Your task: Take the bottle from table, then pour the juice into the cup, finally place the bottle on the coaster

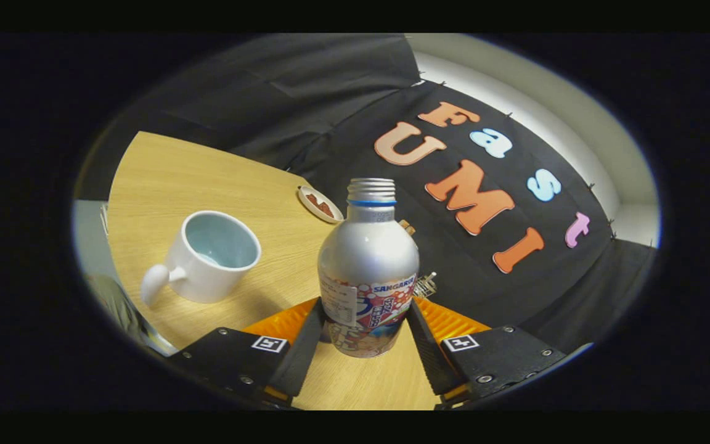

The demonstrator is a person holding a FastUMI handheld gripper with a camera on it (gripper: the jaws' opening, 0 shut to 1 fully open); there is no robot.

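Observation:
A silver metal bottle with a colourful label and a bare threaded neck, no cap on it, stands between my fingers. My gripper is shut on its lower body, one finger pressing each side. The bottle leans relative to the wooden table, which looks tilted from here. A white cup with a pale blue, empty inside sits on the table left of the bottle, handle toward me. The small round coaster, white with a brown pattern, lies beyond the bottle near the table's far edge.
The black cloth wall hangs close behind the table's far edge. A small brown object peeks out just behind the bottle's shoulder. Bare wood lies between the cup and the coaster.

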